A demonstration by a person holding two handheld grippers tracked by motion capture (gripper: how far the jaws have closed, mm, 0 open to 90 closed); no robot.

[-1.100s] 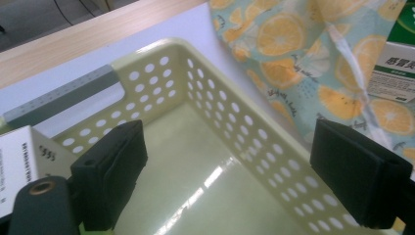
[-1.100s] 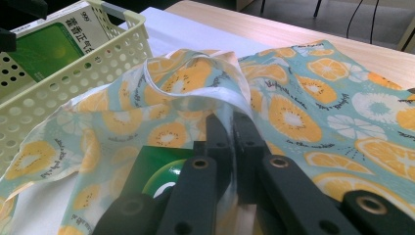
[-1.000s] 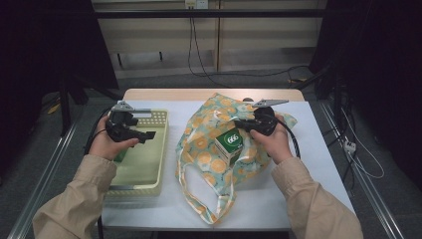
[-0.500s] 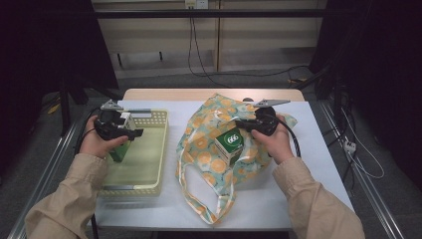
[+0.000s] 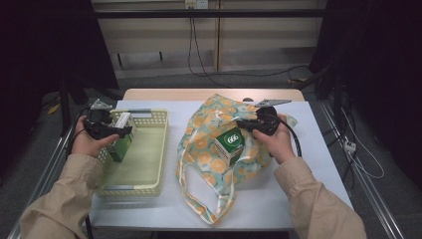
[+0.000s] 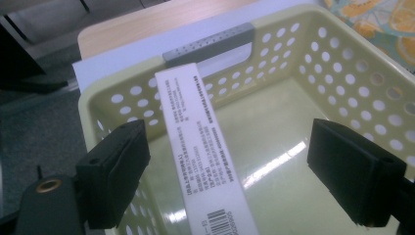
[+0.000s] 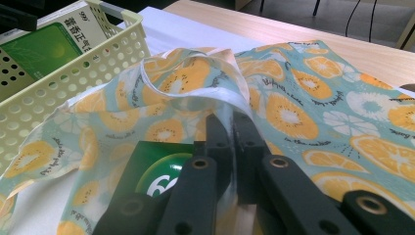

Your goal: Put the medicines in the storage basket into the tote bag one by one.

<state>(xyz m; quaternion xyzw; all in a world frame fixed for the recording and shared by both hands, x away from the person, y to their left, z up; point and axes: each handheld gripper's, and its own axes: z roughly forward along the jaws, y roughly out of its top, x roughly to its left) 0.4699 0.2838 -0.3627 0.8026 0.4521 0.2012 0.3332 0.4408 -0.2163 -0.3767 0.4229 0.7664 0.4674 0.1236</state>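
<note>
- The left gripper [image 5: 119, 130] hovers over the left end of the pale yellow perforated plastic basket [image 5: 149, 164], jaws wide; the green-and-white carton [image 6: 205, 156] stands between them, untouched.
- The right gripper [image 5: 240, 124] is pinched tight on the rim of the orange-slice-patterned cloth bag [image 5: 209, 149].
- A green box with a white round logo [image 5: 230, 144] sits inside the bag's mouth on the table [image 5: 318, 149].

Light falls from above onto the pale surface [image 5: 308, 149], while the room around it sinks into near black. A bright glare streak lies on the yellow basket [image 6: 274, 161] floor. The near tongs [image 7: 230, 142] look soft, and the high view is slightly grainy
</note>
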